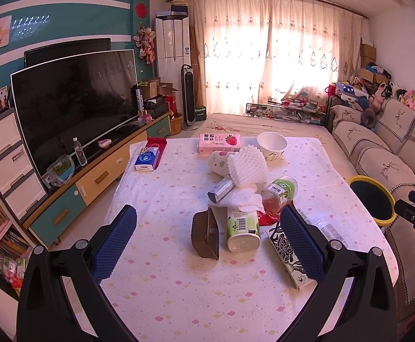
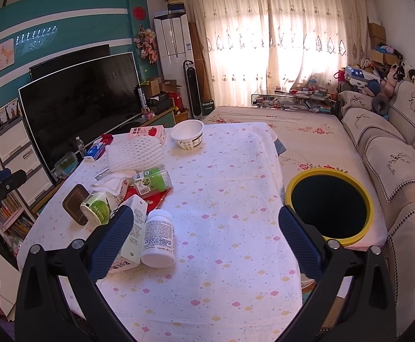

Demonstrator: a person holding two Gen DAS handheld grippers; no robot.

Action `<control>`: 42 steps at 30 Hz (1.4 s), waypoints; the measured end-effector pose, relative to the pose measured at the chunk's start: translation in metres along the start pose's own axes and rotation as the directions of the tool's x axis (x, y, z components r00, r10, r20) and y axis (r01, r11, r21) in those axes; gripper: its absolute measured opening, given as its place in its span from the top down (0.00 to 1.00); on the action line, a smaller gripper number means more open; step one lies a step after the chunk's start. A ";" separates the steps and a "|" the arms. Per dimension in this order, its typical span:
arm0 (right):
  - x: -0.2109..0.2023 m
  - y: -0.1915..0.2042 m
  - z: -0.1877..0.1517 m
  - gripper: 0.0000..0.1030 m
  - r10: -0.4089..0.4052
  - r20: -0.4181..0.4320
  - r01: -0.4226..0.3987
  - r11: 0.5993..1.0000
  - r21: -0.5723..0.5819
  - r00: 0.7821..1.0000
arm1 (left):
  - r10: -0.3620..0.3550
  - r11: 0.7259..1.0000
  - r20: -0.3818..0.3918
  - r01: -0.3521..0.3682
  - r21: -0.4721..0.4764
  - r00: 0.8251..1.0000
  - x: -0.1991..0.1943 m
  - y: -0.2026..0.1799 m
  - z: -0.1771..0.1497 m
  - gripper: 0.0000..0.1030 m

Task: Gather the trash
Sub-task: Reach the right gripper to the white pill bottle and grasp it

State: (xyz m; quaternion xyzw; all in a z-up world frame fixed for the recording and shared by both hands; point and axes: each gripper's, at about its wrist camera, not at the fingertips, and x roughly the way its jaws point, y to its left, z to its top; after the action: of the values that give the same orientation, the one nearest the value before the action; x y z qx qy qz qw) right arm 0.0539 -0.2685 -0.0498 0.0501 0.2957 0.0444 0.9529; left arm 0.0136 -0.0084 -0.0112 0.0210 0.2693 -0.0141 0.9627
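Both tools spread and empty, left tool [image 1: 207, 245] lined up on the trash pile [image 1: 236, 199] mid-counter, right tool [image 2: 207, 239] beside the bin [image 2: 374, 213] off the counter's right edge for short drops.

Television [image 1: 76, 105], sofa [image 2: 392, 154], curtains [image 1: 273, 48]

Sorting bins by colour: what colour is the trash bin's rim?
Yellow, around a dark inside; the trash bin shows best in the right wrist view.
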 end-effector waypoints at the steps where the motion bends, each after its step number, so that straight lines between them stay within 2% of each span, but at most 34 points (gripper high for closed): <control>1: 0.004 0.001 0.000 0.06 0.002 -0.010 -0.002 1.000 -0.003 1.000 | -0.001 1.000 -0.002 0.001 0.000 1.000 0.002 0.000 -0.001 0.04; 7: 0.033 0.009 -0.003 0.06 0.058 -0.050 -0.058 0.998 -0.002 0.997 | -0.003 1.000 -0.021 0.003 0.002 1.000 0.020 0.001 -0.004 0.04; 11: 0.053 0.021 -0.011 0.07 0.069 -0.114 -0.076 0.996 -0.056 0.991 | 0.000 1.000 -0.033 0.001 0.003 0.999 0.031 0.002 -0.005 0.04; 12: 0.059 0.021 -0.014 0.10 0.078 -0.127 -0.086 0.995 -0.058 0.989 | 0.002 1.000 -0.033 -0.002 0.004 0.999 0.033 0.002 -0.005 0.04; 13: 0.063 0.022 -0.018 0.18 0.089 -0.143 -0.098 0.994 -0.055 0.986 | 0.004 1.000 -0.034 -0.003 0.005 0.999 0.035 0.002 -0.005 0.04; 15: 0.073 0.023 -0.023 0.24 0.100 -0.178 -0.110 0.993 -0.048 0.979 | 0.000 1.000 -0.040 0.000 0.003 0.999 0.040 0.001 -0.006 0.04; 23: 0.087 0.030 -0.043 0.25 0.118 -0.235 -0.137 0.988 -0.066 0.965 | -0.005 1.000 -0.070 0.005 0.005 0.998 0.055 -0.003 -0.010 0.04; 29: 0.098 0.035 -0.050 0.27 0.121 -0.258 -0.146 0.986 -0.079 0.958 | -0.009 1.000 -0.075 0.009 0.001 0.997 0.057 -0.003 -0.011 0.04; 33: 0.107 0.021 -0.050 0.32 0.061 -0.253 -0.075 0.996 -0.049 0.965 | -0.010 1.000 -0.078 0.011 0.013 0.997 0.058 -0.007 -0.013 0.04; 38: 0.109 0.019 -0.051 0.36 0.118 -0.260 -0.131 0.991 -0.032 0.958 | -0.016 1.000 -0.084 0.016 0.007 0.996 0.059 -0.007 -0.014 0.04; 42: 0.110 0.017 -0.052 0.52 0.150 -0.237 -0.157 0.988 -0.009 0.960 | -0.015 1.000 -0.091 0.017 0.025 0.996 0.060 -0.011 -0.014 0.04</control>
State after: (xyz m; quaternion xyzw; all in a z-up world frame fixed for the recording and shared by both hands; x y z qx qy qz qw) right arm 0.1140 -0.2350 -0.1519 0.0540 0.4011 0.1277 0.9055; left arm 0.0568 -0.0197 -0.0549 0.0317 0.3125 -0.0242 0.9491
